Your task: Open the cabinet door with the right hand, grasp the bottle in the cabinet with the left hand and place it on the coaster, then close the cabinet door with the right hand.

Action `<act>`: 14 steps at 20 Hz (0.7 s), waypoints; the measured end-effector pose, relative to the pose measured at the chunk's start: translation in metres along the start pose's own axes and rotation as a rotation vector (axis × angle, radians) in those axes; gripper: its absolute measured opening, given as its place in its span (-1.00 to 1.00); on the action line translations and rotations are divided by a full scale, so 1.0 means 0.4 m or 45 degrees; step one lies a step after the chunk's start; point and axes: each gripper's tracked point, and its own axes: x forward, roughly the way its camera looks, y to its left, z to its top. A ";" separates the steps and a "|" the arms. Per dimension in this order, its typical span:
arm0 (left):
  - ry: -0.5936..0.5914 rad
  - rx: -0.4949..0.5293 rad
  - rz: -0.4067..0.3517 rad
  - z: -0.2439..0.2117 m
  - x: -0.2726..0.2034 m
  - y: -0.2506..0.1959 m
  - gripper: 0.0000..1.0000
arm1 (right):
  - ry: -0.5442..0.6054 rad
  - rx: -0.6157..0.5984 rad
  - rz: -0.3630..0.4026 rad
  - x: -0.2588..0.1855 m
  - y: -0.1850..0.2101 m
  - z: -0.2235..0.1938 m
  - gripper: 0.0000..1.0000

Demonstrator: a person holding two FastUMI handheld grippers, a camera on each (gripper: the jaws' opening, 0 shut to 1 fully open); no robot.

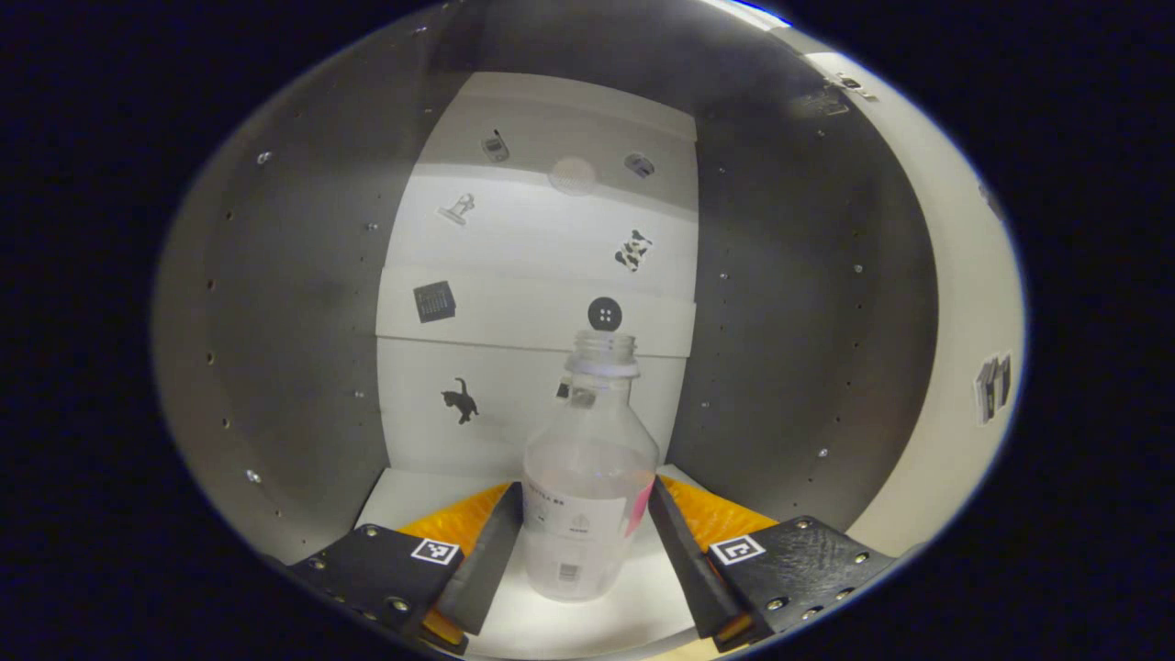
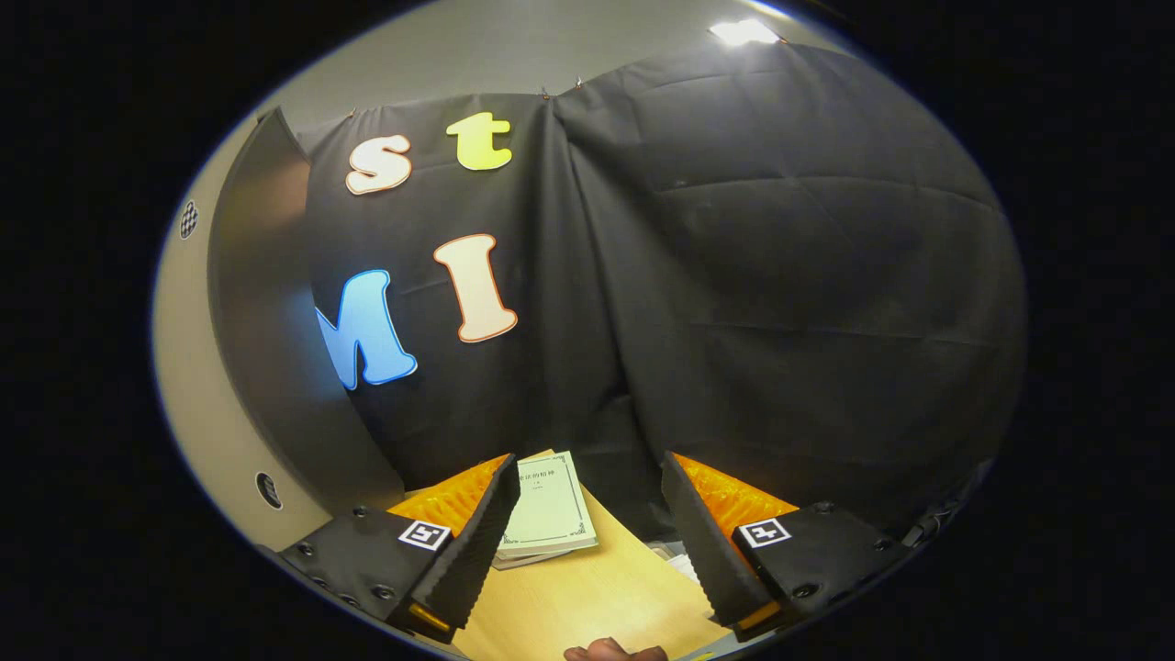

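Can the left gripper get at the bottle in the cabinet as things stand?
Probably yes: the bottle stands upright between the open fingers of the left gripper, with nothing between them. Whether the fingers already touch it is hard to tell.

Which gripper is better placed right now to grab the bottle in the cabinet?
Left. The left gripper has its open fingers on either side of the bottle; the right gripper is open over the table.

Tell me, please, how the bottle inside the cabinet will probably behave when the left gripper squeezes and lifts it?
The bottle looks clear, capless and empty, so probably light. It is tall with a narrow neck, so a sideways nudge may tip it. Its smooth wall might slip.
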 end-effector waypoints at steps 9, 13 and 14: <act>-0.025 0.139 -0.002 0.020 -0.027 -0.018 0.51 | -0.008 -0.007 0.055 0.029 0.040 0.006 0.96; -0.050 0.129 -0.064 0.043 -0.081 -0.046 0.46 | -0.026 -0.009 0.090 0.010 0.060 0.015 0.96; -0.061 0.133 -0.076 0.054 -0.097 -0.048 0.44 | -0.026 -0.008 0.093 0.001 0.063 0.012 0.96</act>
